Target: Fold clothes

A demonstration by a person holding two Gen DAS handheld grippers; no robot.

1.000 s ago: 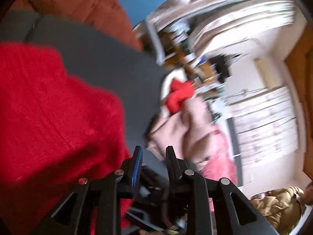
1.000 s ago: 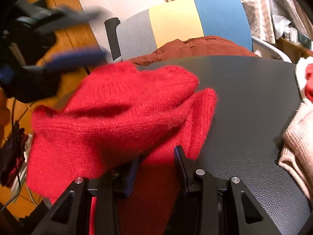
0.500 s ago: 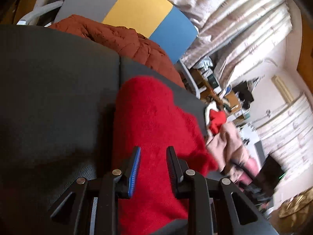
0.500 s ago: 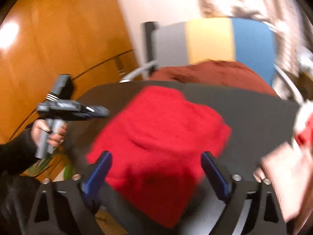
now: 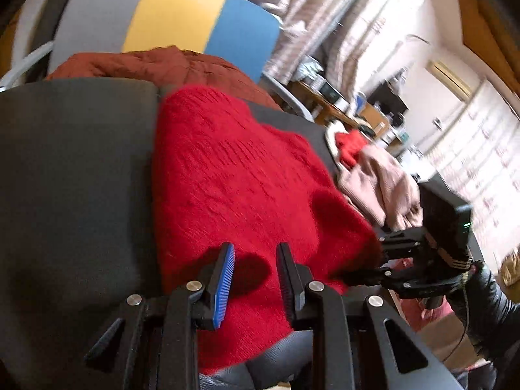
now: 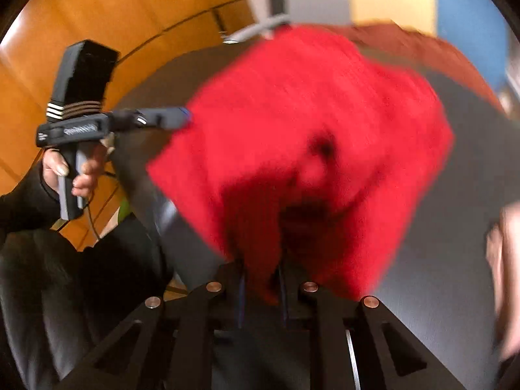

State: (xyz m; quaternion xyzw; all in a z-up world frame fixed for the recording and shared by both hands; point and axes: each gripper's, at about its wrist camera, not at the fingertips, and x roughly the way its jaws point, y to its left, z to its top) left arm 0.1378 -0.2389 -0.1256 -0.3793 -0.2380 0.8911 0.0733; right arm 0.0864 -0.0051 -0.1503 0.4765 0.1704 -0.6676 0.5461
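A folded red knit sweater point(image 5: 240, 175) lies on the dark table point(image 5: 71, 169). My left gripper point(image 5: 255, 260) hovers over its near edge, jaws a little apart and empty. In the right wrist view the sweater point(image 6: 318, 123) is blurred, and my right gripper point(image 6: 261, 289) is shut on its near corner. The right gripper also shows in the left wrist view point(image 5: 360, 274) at the sweater's right edge. The left gripper shows in the right wrist view point(image 6: 182, 117) at the sweater's left edge.
A heap of pink and red clothes point(image 5: 377, 175) lies on the table to the right of the sweater. A brown-red jacket point(image 5: 156, 65) rests on a grey, yellow and blue chair point(image 5: 182, 16) behind the table. The table's near edge is close.
The right gripper was wide open half a second ago and has closed on the sweater's near corner. The left gripper swung back over the sweater, still slightly open.
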